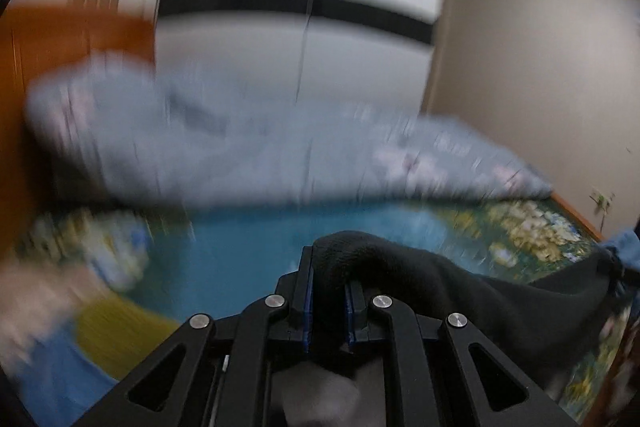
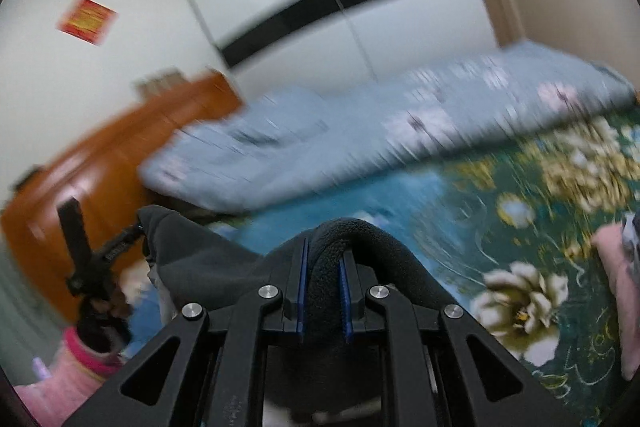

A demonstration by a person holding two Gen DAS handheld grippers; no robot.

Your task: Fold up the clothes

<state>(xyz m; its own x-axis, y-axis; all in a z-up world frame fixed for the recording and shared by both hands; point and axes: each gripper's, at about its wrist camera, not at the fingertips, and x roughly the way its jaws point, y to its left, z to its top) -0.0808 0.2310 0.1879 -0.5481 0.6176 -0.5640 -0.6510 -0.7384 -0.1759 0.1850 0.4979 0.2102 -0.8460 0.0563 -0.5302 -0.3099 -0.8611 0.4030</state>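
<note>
Both tongs are clamped on the dark fleece garment (image 1: 460,291): the left tongs (image 1: 328,291) pinch one bunched edge, the right tongs (image 2: 322,279) another, so it hangs stretched between them above the bed (image 2: 460,211) with its floral sheet. Beyond lies a rumpled pale-blue quilt (image 1: 208,147). This looks like the carry-and-spread step; next, lower the garment flat onto the bare sheet with both edges kept level.

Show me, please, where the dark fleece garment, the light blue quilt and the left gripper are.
dark fleece garment (image 2: 340,239): right wrist view, on the fold bulging between the pads.
light blue quilt (image 1: 224,155): left wrist view, on its blurred middle.
left gripper (image 1: 329,287): left wrist view, midway between its fingertips, where the cloth is clamped.
</note>
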